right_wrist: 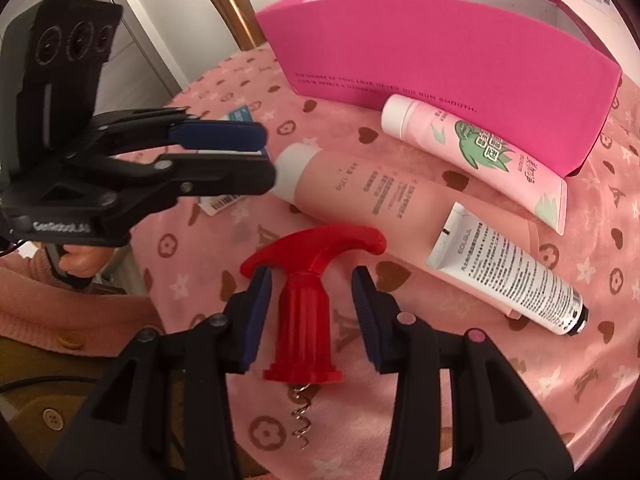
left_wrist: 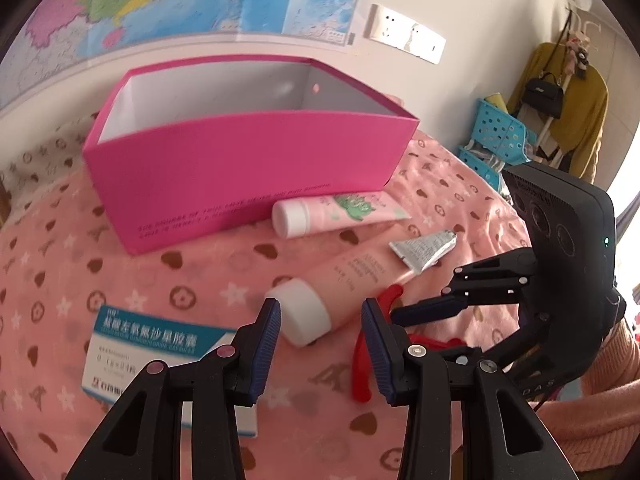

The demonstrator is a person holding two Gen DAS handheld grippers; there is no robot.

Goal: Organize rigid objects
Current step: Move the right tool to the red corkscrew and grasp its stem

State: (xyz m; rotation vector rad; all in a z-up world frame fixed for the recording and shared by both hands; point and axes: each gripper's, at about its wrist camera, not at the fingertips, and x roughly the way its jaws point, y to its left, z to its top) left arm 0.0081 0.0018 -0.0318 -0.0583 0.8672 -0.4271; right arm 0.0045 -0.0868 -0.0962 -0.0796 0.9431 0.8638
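On my right wrist view the right hand-held gripper (right_wrist: 312,312) sits low centre with its blue pads spread; the red corkscrew (right_wrist: 308,300) lies between them, and I see a gap on each side of its ribbed barrel, so nothing is pinched. Its T-handle points toward the upper frame and its metal spiral toward the bottom edge. Just right of it a white tube with black print (right_wrist: 504,272) lies on the pink patterned cloth (right_wrist: 580,360), partly over a long peach tube (right_wrist: 368,200) with a white cap. Above those, a pink tube with a green leaf print (right_wrist: 480,152) rests against the front wall of the open pink box (right_wrist: 440,60) in the upper frame. At left in this view the left hand-held gripper (right_wrist: 264,156) hangs above the cloth, fingers parted, a person's hand (right_wrist: 80,260) beneath it. On my left wrist view, the left hand-held gripper (left_wrist: 320,344) frames the peach tube's white cap without touching it; a blue-and-white medicine carton (left_wrist: 160,356) lies at lower left, partly behind its left finger, and the pink box fills the upper centre.
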